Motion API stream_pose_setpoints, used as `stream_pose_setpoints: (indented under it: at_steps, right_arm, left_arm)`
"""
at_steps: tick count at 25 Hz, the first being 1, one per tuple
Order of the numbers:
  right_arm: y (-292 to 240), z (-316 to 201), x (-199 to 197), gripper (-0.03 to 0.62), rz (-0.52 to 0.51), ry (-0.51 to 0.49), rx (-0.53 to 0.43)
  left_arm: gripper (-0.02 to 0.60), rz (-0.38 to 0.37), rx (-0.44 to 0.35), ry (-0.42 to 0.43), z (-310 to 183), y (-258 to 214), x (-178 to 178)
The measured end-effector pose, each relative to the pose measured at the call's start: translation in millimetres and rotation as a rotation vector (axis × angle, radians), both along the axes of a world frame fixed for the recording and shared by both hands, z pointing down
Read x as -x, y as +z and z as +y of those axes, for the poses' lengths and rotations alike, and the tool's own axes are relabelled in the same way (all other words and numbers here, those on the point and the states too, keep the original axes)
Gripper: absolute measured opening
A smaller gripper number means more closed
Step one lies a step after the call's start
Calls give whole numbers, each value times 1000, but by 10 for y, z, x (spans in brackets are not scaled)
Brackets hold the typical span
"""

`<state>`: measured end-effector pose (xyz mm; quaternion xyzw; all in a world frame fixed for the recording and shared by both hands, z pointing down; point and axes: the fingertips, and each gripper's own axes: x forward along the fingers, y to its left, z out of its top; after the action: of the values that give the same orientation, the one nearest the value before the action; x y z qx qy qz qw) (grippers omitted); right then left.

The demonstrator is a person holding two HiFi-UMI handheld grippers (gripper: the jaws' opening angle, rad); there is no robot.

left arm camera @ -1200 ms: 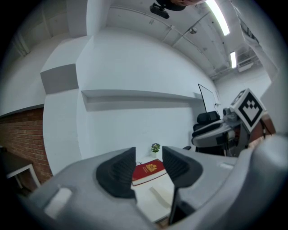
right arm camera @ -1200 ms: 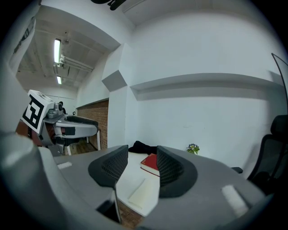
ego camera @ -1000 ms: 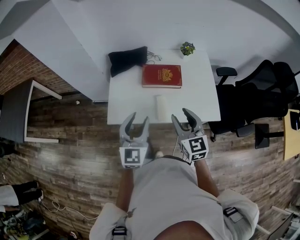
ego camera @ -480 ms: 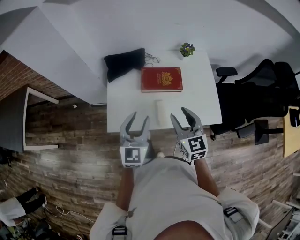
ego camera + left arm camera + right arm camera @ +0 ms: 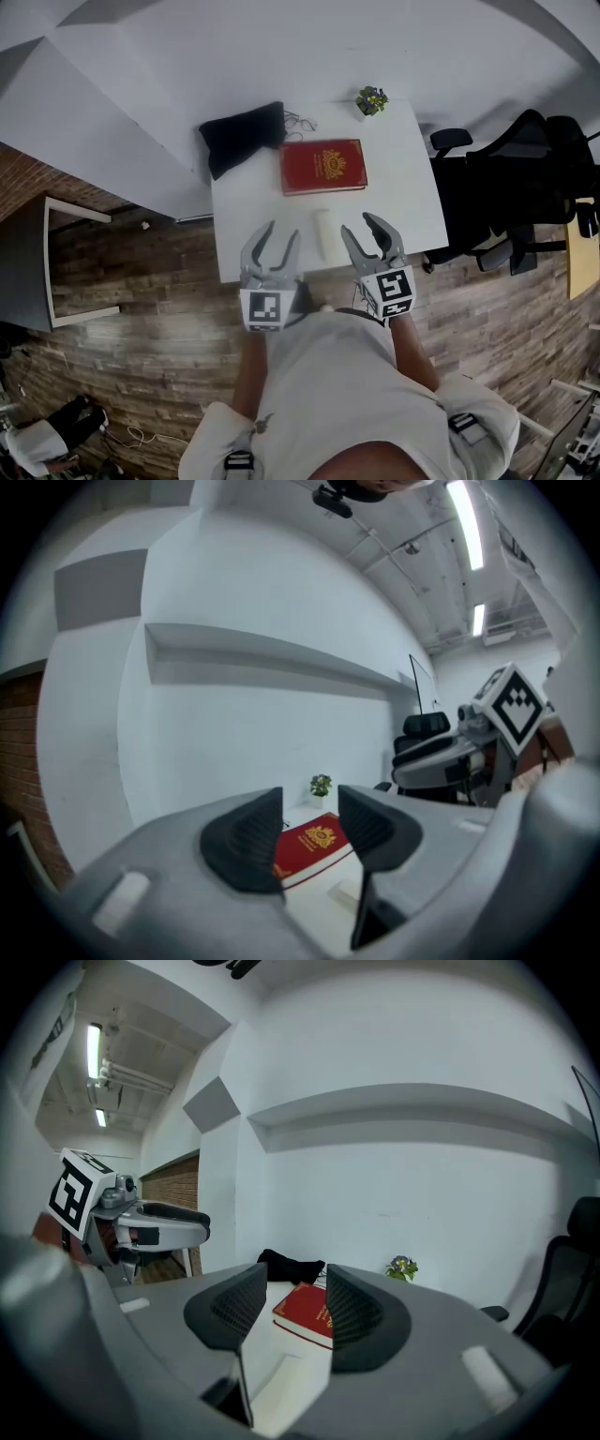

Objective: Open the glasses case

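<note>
The white glasses case lies shut near the front edge of the white table, its long side pointing away from me. My left gripper hangs just left of it and my right gripper just right of it, both over the table's front edge. Each is open with nothing between the jaws. In the left gripper view the case shows low between the open jaws of that gripper. In the right gripper view the case lies below the right gripper.
Behind the case lies a red book. A black pouch sits at the back left and a small potted plant at the back right. Black office chairs stand right of the table. Wooden floor lies below.
Both grippers have moved forward together, from in front of the table to over its front edge, flanking the case. Their jaws kept the same width.
</note>
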<state>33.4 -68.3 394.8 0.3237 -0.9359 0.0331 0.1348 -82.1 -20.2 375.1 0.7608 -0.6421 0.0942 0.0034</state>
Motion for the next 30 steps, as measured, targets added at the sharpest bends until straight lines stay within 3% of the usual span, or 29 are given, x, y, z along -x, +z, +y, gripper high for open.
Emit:
stream_pose_setpoints:
  at_steps: [13,30]
  right_arm:
    - [241,-374,231,201,35,113,52]
    - [889,-510,225,201,169,258,203]
  left_arm:
    - [182,3,78,158,-500,273,273]
    - [183,5,204,428,-986,858,246]
